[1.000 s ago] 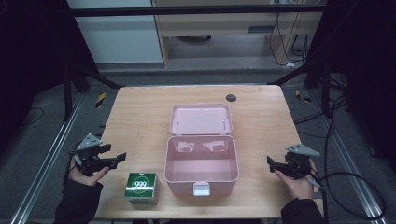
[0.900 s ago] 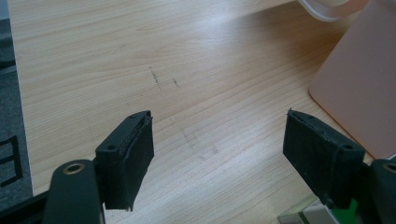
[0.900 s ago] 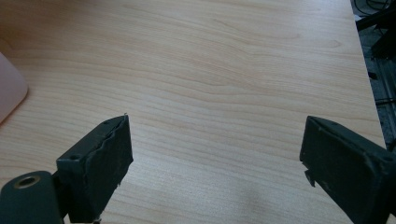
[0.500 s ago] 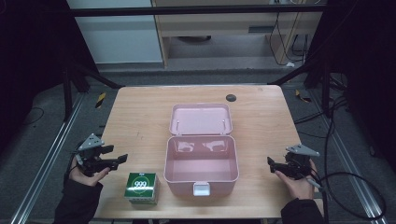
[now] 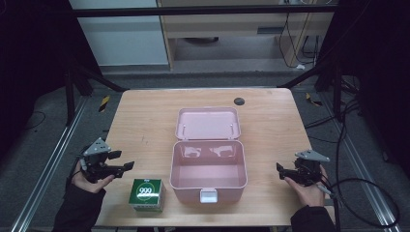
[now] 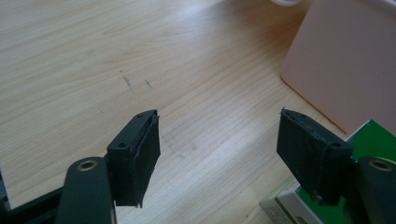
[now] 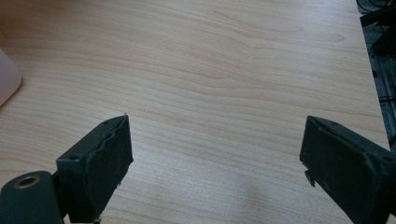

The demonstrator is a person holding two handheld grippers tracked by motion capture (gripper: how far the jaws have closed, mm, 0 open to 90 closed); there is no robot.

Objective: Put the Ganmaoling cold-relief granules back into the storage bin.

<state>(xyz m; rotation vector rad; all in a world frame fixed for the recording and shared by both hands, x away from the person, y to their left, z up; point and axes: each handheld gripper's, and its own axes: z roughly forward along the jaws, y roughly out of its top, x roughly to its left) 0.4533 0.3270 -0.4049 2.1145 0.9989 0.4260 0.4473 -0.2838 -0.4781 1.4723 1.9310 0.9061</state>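
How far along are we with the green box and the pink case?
Done: the pink case stands open, lid back. In hand: nothing; the left tongs have just been closing with nothing between them, beside the green box; the right tongs are open. Left: probably putting the box into the case.

You are looking at a wooden table [image 5: 145, 116], its grain running side to side. A small black disc [image 5: 239, 101] is sitting near its 12 o'clock edge, a shade toward 1. Faint dark scratch marks [image 6: 126, 79] are showing on the wood at about 9. Yellow-and-black striped pieces are lying on the grey floor, one at 10 [image 5: 104, 103], one at 2 [image 5: 313, 99]. Black cables [image 5: 358, 188] are looping over the floor at 4. A metal rail [image 5: 48, 164] is running along the floor at 8. A pale cabinet [image 5: 232, 29] is standing beyond at 12.
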